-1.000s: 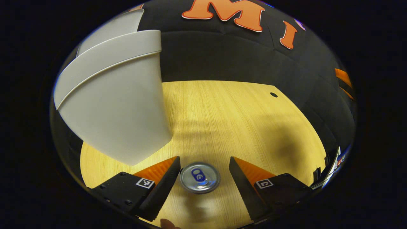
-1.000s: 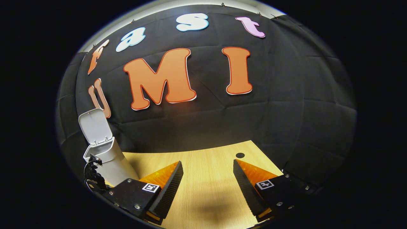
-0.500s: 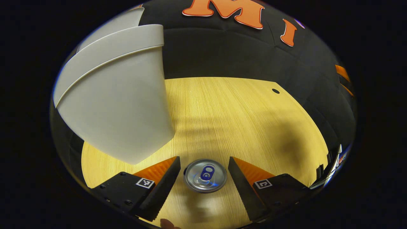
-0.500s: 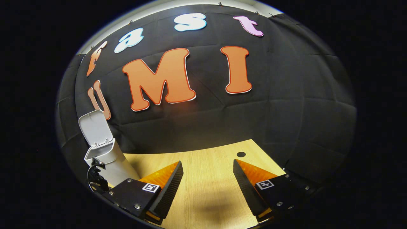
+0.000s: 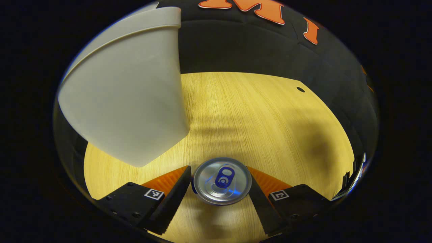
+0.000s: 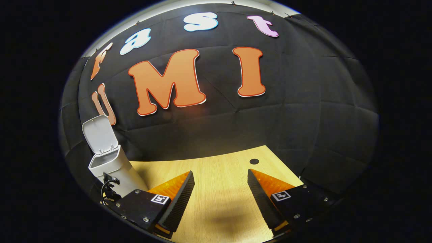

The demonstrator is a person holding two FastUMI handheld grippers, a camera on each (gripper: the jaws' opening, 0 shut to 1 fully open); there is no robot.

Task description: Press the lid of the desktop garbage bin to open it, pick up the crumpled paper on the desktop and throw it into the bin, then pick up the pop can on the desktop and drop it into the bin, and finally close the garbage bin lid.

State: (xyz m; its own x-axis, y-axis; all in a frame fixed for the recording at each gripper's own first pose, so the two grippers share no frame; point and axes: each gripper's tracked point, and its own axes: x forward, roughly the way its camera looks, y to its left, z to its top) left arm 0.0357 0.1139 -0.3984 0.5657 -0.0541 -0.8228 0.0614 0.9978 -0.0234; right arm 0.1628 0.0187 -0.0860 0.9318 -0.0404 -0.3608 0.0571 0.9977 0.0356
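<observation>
Lowered left claw (image 5: 221, 189) straddles pop can (image 5: 222, 180), contact unclear; bin (image 5: 128, 91) beside; right claw (image 6: 221, 195) wide, empty

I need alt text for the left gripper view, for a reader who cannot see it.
Seen from above, an upright pop can stands between the open jaws of the left gripper on a wooden desktop. The pale garbage bin stands close by on the left.
</observation>
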